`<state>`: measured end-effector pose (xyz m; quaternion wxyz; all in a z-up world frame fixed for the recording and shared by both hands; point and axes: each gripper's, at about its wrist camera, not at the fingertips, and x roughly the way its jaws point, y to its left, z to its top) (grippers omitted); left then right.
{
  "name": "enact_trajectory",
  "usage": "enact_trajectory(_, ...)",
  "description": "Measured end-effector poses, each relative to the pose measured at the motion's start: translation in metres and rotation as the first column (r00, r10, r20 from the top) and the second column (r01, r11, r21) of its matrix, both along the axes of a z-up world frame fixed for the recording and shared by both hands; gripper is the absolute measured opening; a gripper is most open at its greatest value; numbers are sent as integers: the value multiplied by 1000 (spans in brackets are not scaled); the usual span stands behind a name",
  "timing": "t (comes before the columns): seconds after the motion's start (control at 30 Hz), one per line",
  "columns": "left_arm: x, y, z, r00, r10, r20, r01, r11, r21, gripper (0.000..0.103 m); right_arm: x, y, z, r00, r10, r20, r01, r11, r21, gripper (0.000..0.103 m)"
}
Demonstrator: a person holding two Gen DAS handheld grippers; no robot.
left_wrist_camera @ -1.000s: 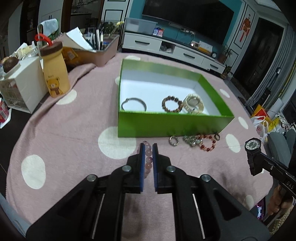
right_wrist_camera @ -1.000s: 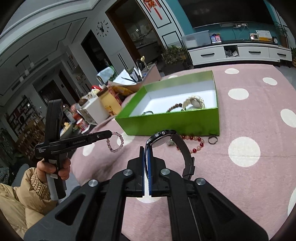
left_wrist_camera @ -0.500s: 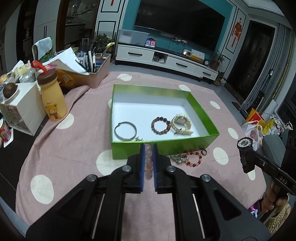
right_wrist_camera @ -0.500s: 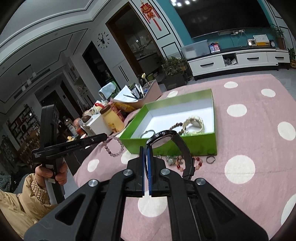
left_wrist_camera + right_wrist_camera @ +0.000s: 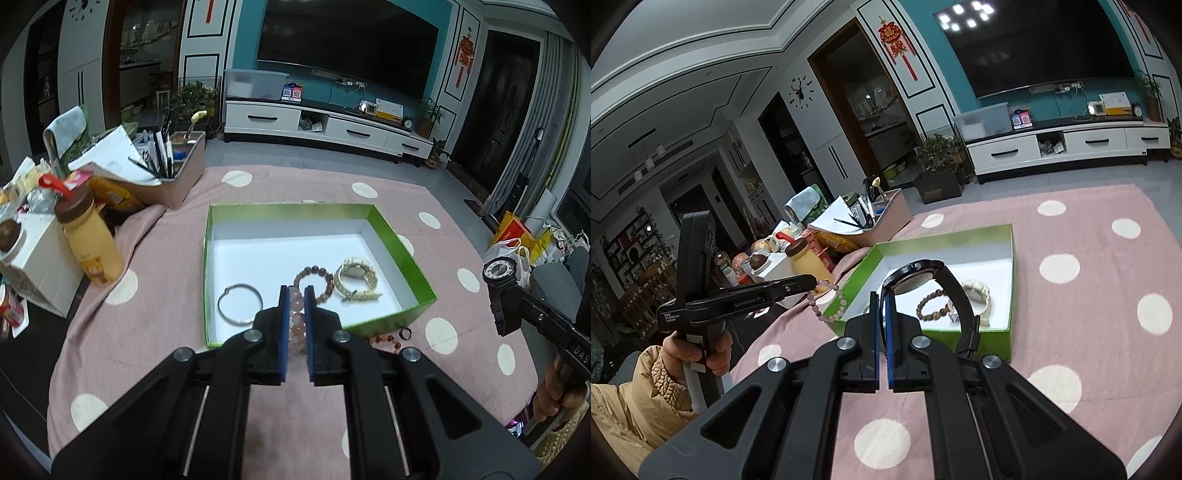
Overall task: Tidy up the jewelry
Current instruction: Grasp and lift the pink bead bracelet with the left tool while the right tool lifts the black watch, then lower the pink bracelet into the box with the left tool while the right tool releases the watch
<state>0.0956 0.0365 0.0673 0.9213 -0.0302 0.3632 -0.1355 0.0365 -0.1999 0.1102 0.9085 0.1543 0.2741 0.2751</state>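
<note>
Left gripper (image 5: 296, 314) clamped on pink bead bracelet (image 5: 297, 322), held lower centre of frame above near wall of green box (image 5: 400, 243). Right gripper (image 5: 882, 325) clamped on black watch (image 5: 925, 275) by strap, mid-frame over box front. I judged risks: thin strap pinch slipping, beads rolling out, drop outside box wall.

Bangle (image 5: 239, 303) left of watch (image 5: 355, 277)

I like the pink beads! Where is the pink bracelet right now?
The pink bracelet is pinched in the left gripper, up in the air in front of the green box.
</note>
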Motion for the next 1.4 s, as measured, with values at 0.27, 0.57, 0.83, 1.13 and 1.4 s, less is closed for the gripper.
enact_trajectory(0.27, 31, -11, 0, 1000, 2, 6, -2, 1000, 31, 7, 26, 2, 0, 1000, -18, 5, 18, 1000, -23, 2)
enact_trajectory(0.57, 69, -23, -9, 1000, -3, 0, 3, 998, 64, 7, 65, 9, 0, 999, -32, 10, 33, 998, -61, 2)
enact_trajectory(0.83, 103, -25, -24, 999, 24, -38, -20, 996, 90, 7, 99, 23, -7, 1000, -21, -17, 19, 993, -118, 2)
enact_trajectory(1.13, 131, -29, -41, 996, 39, -86, -30, 994, 106, 7, 139, 49, -20, 997, -6, -77, -9, 983, -186, 2)
enact_trajectory(1.4, 153, -25, -58, 987, 35, -157, -26, 998, 56, 7, 173, 63, -42, 984, 3, -178, -44, 974, -223, 2)
